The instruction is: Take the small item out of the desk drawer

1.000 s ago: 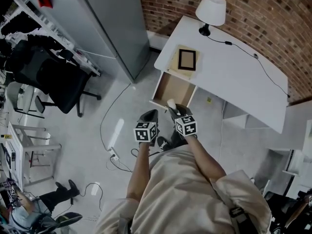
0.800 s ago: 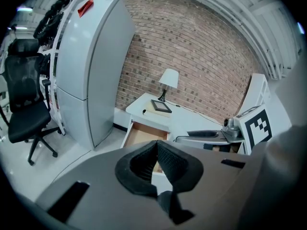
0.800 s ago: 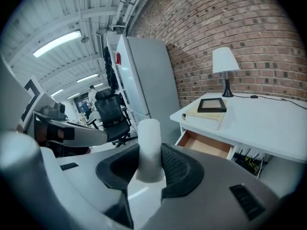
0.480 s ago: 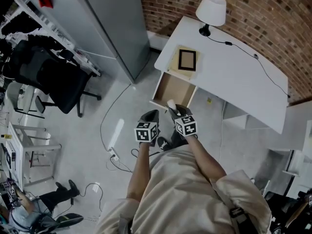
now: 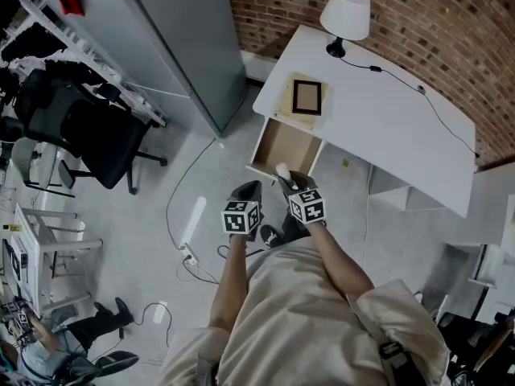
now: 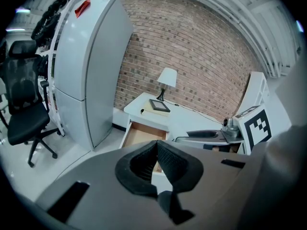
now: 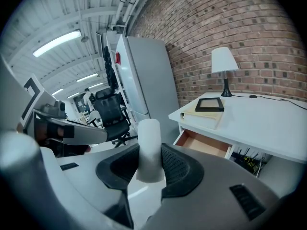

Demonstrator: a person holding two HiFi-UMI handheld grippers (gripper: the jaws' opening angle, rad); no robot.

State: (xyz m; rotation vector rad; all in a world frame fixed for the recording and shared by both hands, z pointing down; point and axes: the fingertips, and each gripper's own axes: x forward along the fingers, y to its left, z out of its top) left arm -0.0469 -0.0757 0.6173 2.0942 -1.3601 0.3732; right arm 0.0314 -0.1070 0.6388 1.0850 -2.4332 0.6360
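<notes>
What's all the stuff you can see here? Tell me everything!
White desk: one, white, against brick wall.
Open desk drawer: one, tan inside, desk's front.
White table lamp: one, white, desk's back corner.
Black picture frame: one, black, on desk above drawer.
Tall grey cabinet: one, grey, left of desk.
Black office chair: one, black, left of cabinet.
Small white cylinder: one, white, held in right gripper.
Grippers: two, dark; left gripper shut and empty, right shut on cylinder.
</notes>
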